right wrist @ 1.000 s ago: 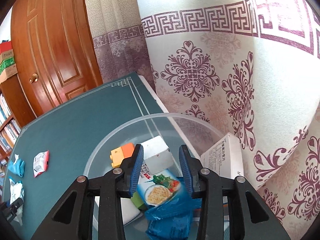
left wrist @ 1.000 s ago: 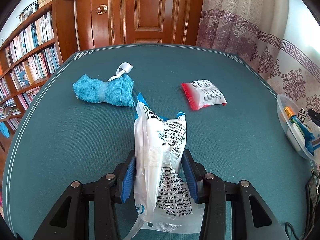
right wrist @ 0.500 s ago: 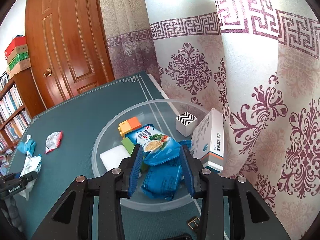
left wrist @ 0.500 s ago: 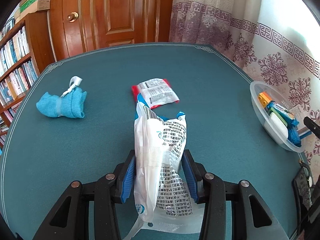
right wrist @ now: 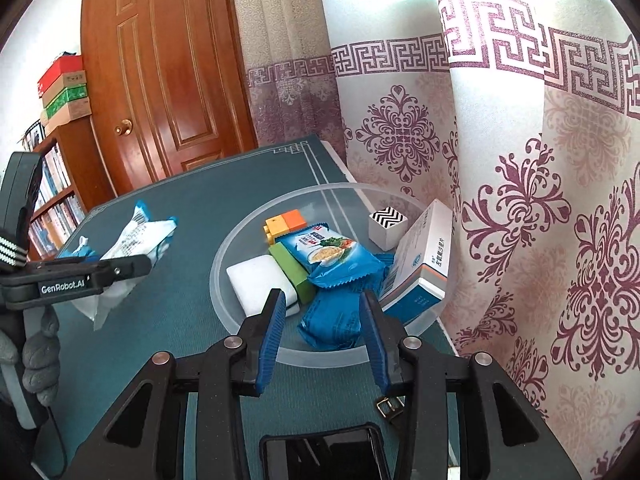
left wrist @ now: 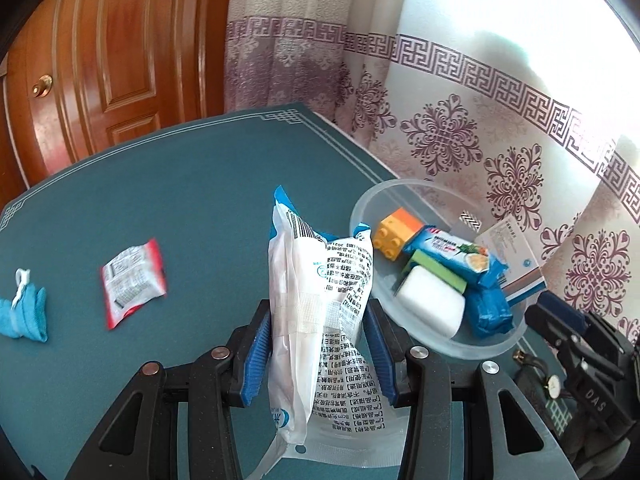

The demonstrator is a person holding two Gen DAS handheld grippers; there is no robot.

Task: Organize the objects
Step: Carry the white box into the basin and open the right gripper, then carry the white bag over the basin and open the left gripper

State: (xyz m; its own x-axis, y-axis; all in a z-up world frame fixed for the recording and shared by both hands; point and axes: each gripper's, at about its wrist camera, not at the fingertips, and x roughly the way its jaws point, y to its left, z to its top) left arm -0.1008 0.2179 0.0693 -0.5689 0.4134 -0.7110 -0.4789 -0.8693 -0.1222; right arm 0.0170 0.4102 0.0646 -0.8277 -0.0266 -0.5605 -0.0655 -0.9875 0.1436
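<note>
My left gripper [left wrist: 318,312] is shut on a white and blue printed plastic pouch [left wrist: 316,292], held upright above the teal table just left of the clear plastic bowl [left wrist: 362,208]. The pouch also shows in the right wrist view [right wrist: 132,240]. The bowl [right wrist: 224,248] holds a blue snack packet [right wrist: 328,254], an orange-yellow brick [right wrist: 286,222], a white block, a green block, a white box and a small zigzag cube. My right gripper [right wrist: 322,312] is open and empty, just before the bowl's near rim.
A red and white sachet [left wrist: 132,276] and a rolled blue cloth [left wrist: 22,312] lie on the table to the left. Patterned curtains hang close behind the bowl. A wooden door and a bookshelf [right wrist: 52,200] stand beyond the table. A phone [right wrist: 320,456] lies below my right gripper.
My left gripper has swung right with the pouch, bringing the bowl close in front. My right gripper has drawn back out of the bowl, leaving the blue snack packet lying there.
</note>
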